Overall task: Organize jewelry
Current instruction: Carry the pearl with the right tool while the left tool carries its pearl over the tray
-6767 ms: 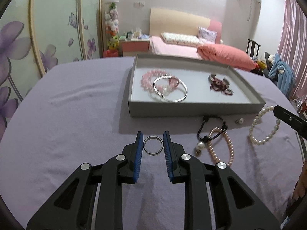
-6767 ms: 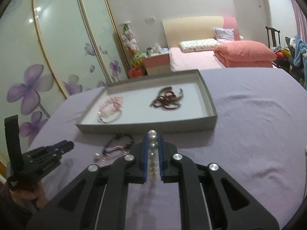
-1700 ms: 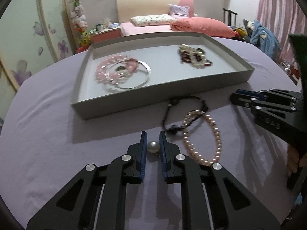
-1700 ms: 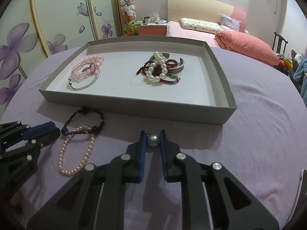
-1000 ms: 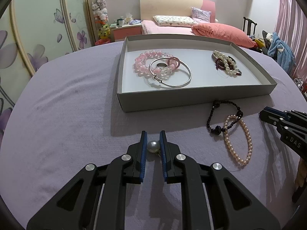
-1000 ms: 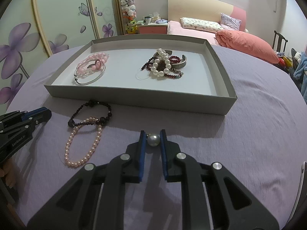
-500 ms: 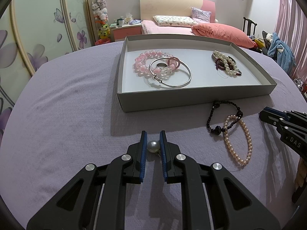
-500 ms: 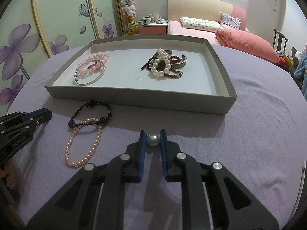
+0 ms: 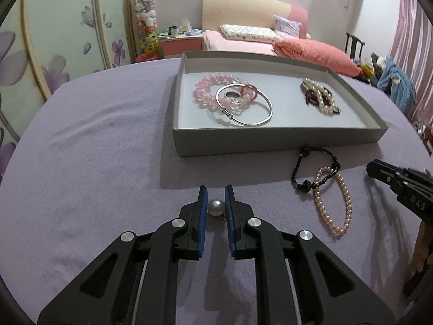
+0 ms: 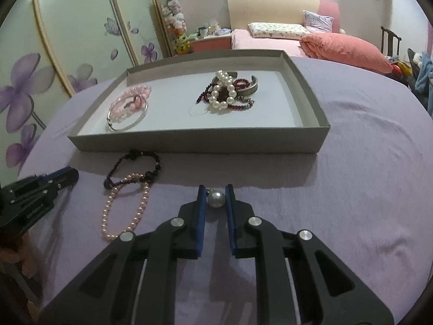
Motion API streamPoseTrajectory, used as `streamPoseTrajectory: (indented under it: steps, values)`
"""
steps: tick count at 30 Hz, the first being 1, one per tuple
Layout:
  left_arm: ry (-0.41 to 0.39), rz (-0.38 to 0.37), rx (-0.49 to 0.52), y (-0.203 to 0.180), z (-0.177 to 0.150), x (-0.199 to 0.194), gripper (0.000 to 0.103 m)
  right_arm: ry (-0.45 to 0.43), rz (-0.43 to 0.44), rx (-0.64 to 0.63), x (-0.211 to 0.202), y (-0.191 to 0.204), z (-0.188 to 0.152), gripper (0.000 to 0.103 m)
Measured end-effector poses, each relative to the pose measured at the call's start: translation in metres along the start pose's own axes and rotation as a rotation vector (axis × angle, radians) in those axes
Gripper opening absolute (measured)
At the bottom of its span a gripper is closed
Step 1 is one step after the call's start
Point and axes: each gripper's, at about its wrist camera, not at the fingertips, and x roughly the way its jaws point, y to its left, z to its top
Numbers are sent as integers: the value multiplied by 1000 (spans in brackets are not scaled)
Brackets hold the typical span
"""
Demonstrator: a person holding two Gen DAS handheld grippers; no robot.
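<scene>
Two hand-held grippers sit low over the purple-covered bench [image 9: 89, 168], each clenched on a single pearl. The left hand-held gripper [image 9: 216, 199] pinches its grey-white pearl [image 9: 216, 207] between blue pads, with a bit of fine chain showing just under it; the right hand-held gripper [image 10: 215, 199] grips a matching pearl [image 10: 216, 198] the same way.

Between the two, on the cloth, lie a black bead bracelet [image 9: 315, 168] and a pink pearl bracelet [image 9: 334, 200], overlapping where their loops cross. Both lie just near of the grey tray [image 9: 270, 142], whose near wall stands between each pearl and the tray floor.

Inside the tray, to the left, a pink bead bracelet [image 9: 209, 92] lies under a silver bangle [image 9: 245, 105]. To the right, a white pearl strand [image 10: 223, 90] is heaped over dark red beads [image 10: 240, 84] and a silver cuff [image 10: 250, 88].

Far beyond the bench are a bed with a coral pillow [image 9: 314, 55], a nightstand [image 9: 182, 44] and wardrobe doors with purple flowers [image 10: 35, 86].
</scene>
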Motion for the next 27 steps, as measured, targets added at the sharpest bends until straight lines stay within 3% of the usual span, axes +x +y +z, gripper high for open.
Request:
streamPoseTrajectory:
  steps: [6,10,18,22,27]
  values:
    - [-108,-10,-47,2,1,-27,14,-130,31,-5,-31,13,5,15]
    - [-241,14,-34,-6,3,-55,14,-250,39,-37,-57,30,9,15]
    - [-485,92,25,-30,5,-98,14,-476,-30,-95,-99,49,10,15]
    - [-540,112,30,-36,6,-106,14,-544,-65,-100,-108,54,13,15]
    - [-541,113,18,-36,9,-104,14,-565,-81,-92,-109,53,16,15]
